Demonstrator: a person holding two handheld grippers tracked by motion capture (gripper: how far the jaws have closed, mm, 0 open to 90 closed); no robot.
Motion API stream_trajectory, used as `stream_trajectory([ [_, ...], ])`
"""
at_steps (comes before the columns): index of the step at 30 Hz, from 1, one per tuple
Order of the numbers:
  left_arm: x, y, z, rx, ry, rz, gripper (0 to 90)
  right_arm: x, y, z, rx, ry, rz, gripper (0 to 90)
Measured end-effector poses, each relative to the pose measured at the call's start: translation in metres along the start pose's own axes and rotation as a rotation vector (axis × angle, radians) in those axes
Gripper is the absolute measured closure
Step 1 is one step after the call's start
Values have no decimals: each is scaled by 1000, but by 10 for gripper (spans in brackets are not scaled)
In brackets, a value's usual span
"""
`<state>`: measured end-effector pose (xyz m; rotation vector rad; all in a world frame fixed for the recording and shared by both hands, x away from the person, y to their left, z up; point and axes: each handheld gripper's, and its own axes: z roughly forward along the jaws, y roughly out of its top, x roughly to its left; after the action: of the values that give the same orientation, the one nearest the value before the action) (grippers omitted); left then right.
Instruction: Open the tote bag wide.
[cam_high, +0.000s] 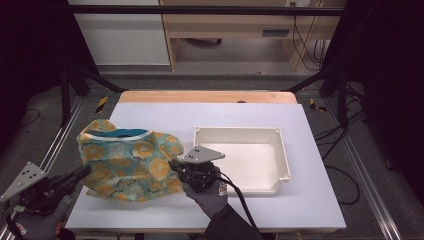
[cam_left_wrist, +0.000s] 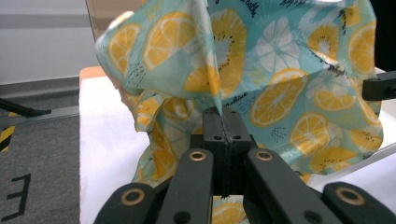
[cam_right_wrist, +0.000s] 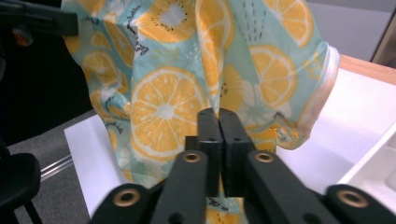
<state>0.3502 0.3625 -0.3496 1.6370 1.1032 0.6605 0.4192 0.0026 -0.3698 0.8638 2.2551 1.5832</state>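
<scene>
Cloth: my teal, orange-slice-printed fabric garment (cam_high: 127, 162) hangs bunched over the white bench (cam_high: 300, 200).
Left tongs (cam_left_wrist: 223, 122): clamped on its nine o'clock edge.
Right tongs (cam_right_wrist: 218, 122): clamped on its three o'clock edge.

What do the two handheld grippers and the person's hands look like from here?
Both grippers are black, each topped by a grey three-cornered plate with small holes. The right gripper trails a black cable back over a dark sleeve, and the hand wears a grey glove. The left gripper sits in a grey-gloved hand too. Up close, the black fingers join linkage bars with brass-coloured pivot rings.
</scene>
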Motion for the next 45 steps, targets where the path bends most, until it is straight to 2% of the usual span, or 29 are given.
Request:
stream_trajectory([
  [1,0,0,0,0,0,0,900,0,0,0,0,0,0,854],
  [2,1,0,-1,0,4,3,900,0,3,-1,-21,6,1,792],
  [3,1,0,-1,0,4,3,900,0,3,-1,-21,6,1,792],
  [4,1,0,-1,-4,7,-2,900,1,9,-5,-59,1,-6,705],
  [7,1,1,1,0,8,-1,900,1,21,-10,-114,-12,-12,597],
  [9,1,1,1,1,9,1,900,2,25,-11,-130,-23,-16,576],
  [10,1,1,2,2,9,4,900,3,33,-10,-157,-39,-25,570],
  [13,0,1,3,2,11,7,900,3,39,-5,-157,-54,-28,589],
  [15,0,0,2,3,12,11,900,2,43,5,-146,-61,-21,759],
  [16,0,0,2,3,12,11,900,2,43,5,-146,-61,-21,759],
  [17,1,0,2,3,12,9,900,3,42,7,-123,-53,-21,896],
  [19,2,0,2,5,12,9,900,3,40,8,-117,-55,-26,900],
  [26,0,-3,7,32,23,16,900,-1,22,-9,-109,-36,7,900],
  [29,1,-3,8,38,30,16,899,-1,14,-7,-93,-31,9,900],
  [31,1,-1,8,26,43,17,844,-1,11,-5,-83,-27,10,900],
  [35,2,10,3,-16,66,18,671,1,11,-2,-79,-25,5,900],
  [39,0,28,1,-53,80,44,594,3,11,-1,-79,-24,2,900],
  [41,0,33,6,-46,86,47,616,4,11,-1,-76,-25,1,900],
  [45,-1,33,13,-10,92,61,787,5,12,-1,-80,-20,-6,900],
])
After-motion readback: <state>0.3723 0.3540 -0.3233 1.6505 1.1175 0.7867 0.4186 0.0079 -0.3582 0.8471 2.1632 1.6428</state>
